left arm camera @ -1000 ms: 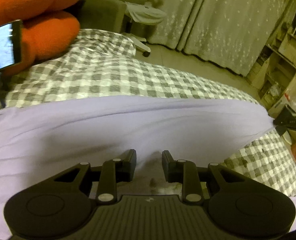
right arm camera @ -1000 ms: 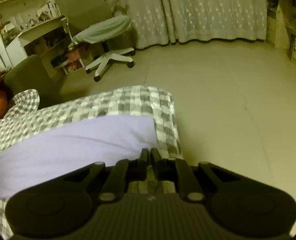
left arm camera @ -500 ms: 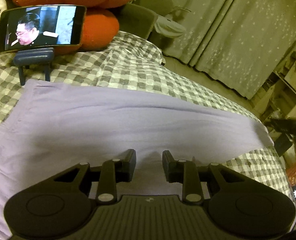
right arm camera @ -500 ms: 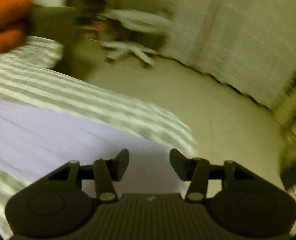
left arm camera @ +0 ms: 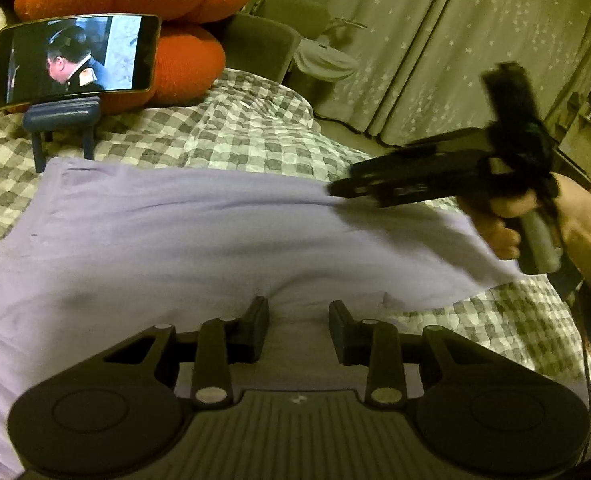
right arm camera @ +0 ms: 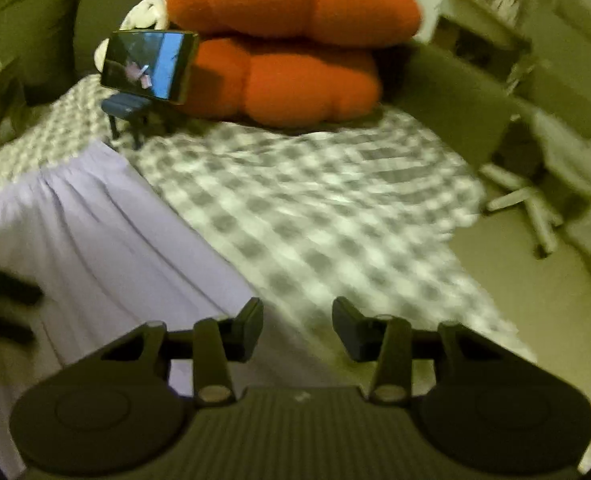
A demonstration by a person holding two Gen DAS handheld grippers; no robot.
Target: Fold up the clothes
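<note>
- A lilac garment [left arm camera: 215, 240] is seen spread in a long band across the grey checked bedspread [left arm camera: 247, 136], one end lying just below the phone stand [left arm camera: 61, 120]
- The left gripper [left arm camera: 297, 330] is held low over the near edge of the cloth with its jaws parted; nothing is gripped between them
- The right gripper [right arm camera: 297, 326] is likewise released, its jaws set apart over the line where lilac cloth [right arm camera: 107, 232] meets bedspread [right arm camera: 315, 208]; in the left view it is seen from the side, blurred, over the far edge of the garment and held by a hand [left arm camera: 507, 220]
- The step in hand is judged to be a repositioning between holds: the cloth lies flat and long, which fits either a garment smoothed out for a fold or one already folded lengthwise and awaiting a crosswise fold
- For any further fold, both jaws would need to be closed on an edge or corner, with all layers caught together so that none slips
- The kind of garment cannot be told; no collar, sleeve or hem is clearly made out, and its near part is hidden under the left gripper's body
- How many layers lie there cannot be told
- The right view is smeared by motion, so the orange cushion [right arm camera: 295, 40] and the phone [right arm camera: 149, 66] are only roughly made out
</note>
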